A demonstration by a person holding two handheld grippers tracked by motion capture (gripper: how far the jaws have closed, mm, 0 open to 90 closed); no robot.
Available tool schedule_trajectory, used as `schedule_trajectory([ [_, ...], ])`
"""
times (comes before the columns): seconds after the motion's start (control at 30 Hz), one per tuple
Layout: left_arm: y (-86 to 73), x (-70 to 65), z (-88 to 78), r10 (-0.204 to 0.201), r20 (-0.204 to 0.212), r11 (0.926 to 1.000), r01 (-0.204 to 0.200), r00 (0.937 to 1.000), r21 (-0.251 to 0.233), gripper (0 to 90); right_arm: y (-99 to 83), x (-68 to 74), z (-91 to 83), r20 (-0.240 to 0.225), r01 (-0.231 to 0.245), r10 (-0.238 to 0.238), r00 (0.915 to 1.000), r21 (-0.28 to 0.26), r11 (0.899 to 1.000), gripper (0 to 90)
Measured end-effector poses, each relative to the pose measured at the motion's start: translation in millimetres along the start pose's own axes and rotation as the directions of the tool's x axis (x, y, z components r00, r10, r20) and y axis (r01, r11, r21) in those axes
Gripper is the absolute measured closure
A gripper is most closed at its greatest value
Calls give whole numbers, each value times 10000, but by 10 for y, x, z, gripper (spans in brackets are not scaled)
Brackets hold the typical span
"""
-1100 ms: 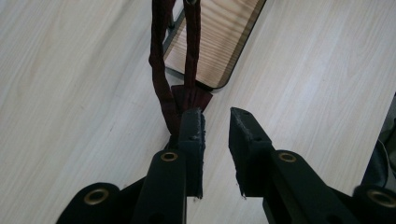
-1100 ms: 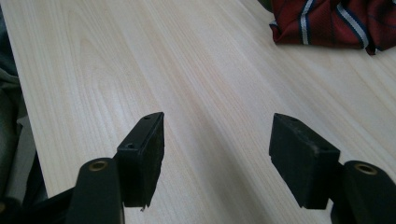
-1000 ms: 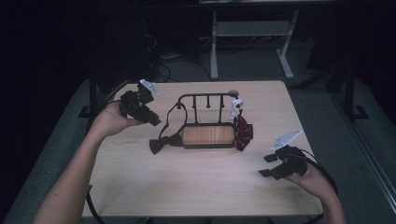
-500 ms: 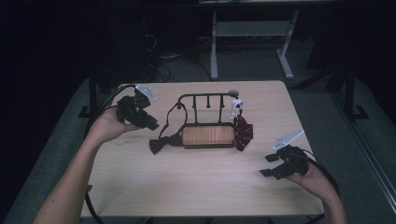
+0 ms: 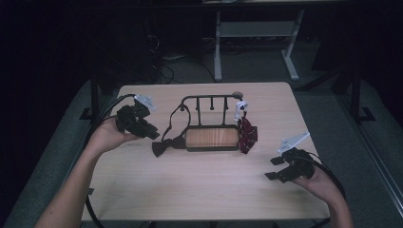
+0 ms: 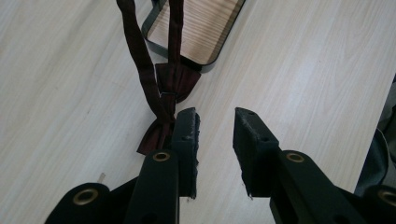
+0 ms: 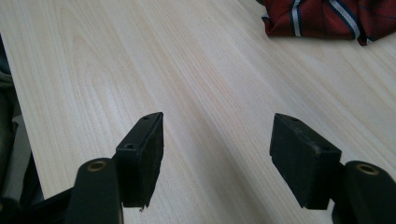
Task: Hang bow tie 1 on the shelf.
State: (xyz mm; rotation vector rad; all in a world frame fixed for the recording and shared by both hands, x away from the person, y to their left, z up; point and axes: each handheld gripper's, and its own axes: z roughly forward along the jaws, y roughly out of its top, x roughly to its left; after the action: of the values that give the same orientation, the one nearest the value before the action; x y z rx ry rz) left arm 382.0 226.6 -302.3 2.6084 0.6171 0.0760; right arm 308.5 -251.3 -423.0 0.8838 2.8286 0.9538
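— What does the high view give you?

— A pale wooden table (image 5: pixel 204 190) in a dark room. In the middle stands a small black rack (image 5: pixel 211 102) with a wooden base (image 5: pixel 212 137). A dark bow tie (image 5: pixel 165 145) lies on the table at the base's left end, its strap looping up to the rack's rail. A red striped tie (image 5: pixel 247 134) is bunched at the base's right end, hanging from a white clip on the rack. The left tongs (image 5: pixel 151 133) sit in the person's left hand (image 5: pixel 107 135), just beside the bow tie and pointing at it. The right tongs (image 5: pixel 274 167) are held in the right hand (image 5: pixel 316 178) near the table's right front, well apart from the rack.

— And the left gripper view?

— The left tongs (image 6: pixel 215 133) are released, with a narrow gap between the jaws and nothing in it. The bow tie (image 6: pixel 166 107) lies just beyond the left jaw, partly hidden behind it; whether they touch, I cannot tell. Its strap (image 6: pixel 140 51) runs up out of the picture, and the base (image 6: pixel 198 25) lies beyond it.

— The right gripper view?

— The right tongs (image 7: pixel 217 140) are released too, jaws wide apart over bare table (image 7: pixel 116 60). The red striped tie (image 7: pixel 327 18) lies at the top right, well apart from them.
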Motion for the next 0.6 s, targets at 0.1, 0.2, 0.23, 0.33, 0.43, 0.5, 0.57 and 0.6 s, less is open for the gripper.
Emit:
schedule_trajectory([
  [0.1, -28, -10, 13, -27, 16, 10000, 27, 10000, -26, 691, 1, -1, -2, 51, 32, -32, 10000, 16, 10000, 347],
  [0.2, -53, -18, 30, -17, 33, 10000, 17, 10000, -48, 685, 0, 5, -10, 36, -28, 28, 10000, -5, 10000, 347],
  [0.23, -61, -20, 35, 20, 66, 10000, -20, 10000, -60, 684, 0, 6, -11, 45, -49, 49, 10000, 5, 10000, 347],
  [0.33, -90, -35, 56, 66, 83, 10000, -66, 9999, -43, 680, -3, 3, -20, 55, -28, 29, 10000, -14, 10000, 347],
  [0.43, -121, -48, 82, -5, 87, 10000, 5, 10000, -63, 673, -3, 2, -24, 60, -15, 16, 10000, -33, 10000, 347],
  [0.5, -148, -53, 100, -5, 112, 9999, 7, 9999, -108, 669, -4, 3, -24, 63, -16, 17, 10000, -25, 10000, 347],
  [0.57, -168, -62, 113, -34, 143, 9999, 35, 9999, -140, 669, -2, 7, -28, 62, -20, 20, 10000, -6, 10000, 347],
  [0.6, -179, -67, 124, -50, 145, 9999, 52, 9999, -158, 668, -1, 9, -29, 60, -34, 34, 10000, -8, 10000, 347],
])
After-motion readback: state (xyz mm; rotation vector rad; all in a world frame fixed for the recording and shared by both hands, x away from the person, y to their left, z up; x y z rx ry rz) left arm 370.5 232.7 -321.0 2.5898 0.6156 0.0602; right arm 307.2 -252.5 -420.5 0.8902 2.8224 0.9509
